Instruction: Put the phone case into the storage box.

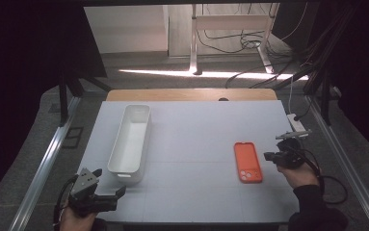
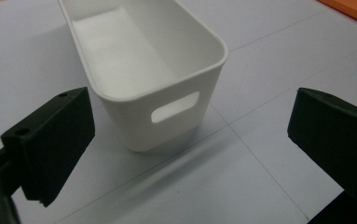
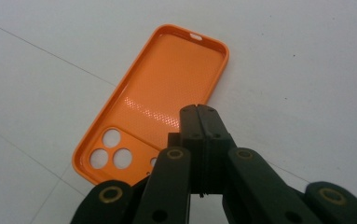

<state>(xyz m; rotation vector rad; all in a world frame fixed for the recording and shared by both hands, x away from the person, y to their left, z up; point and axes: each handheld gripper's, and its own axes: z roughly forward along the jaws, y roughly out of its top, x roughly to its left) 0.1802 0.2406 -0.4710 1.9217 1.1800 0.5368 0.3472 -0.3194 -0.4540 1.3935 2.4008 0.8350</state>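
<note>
Phone case waiting on the counter, nothing moved yet.

The orange phone case (image 1: 248, 162) lies flat, inside up, toward the counter's (image 1: 196, 134) right edge, with the right gripper (image 1: 271, 156) just beside it, fingers pressed together on nothing. The left gripper (image 1: 119, 191), fingers wide apart, faces the empty white bin (image 1: 130, 139) near the left edge. Picking up and placing seem yet to come.
</note>
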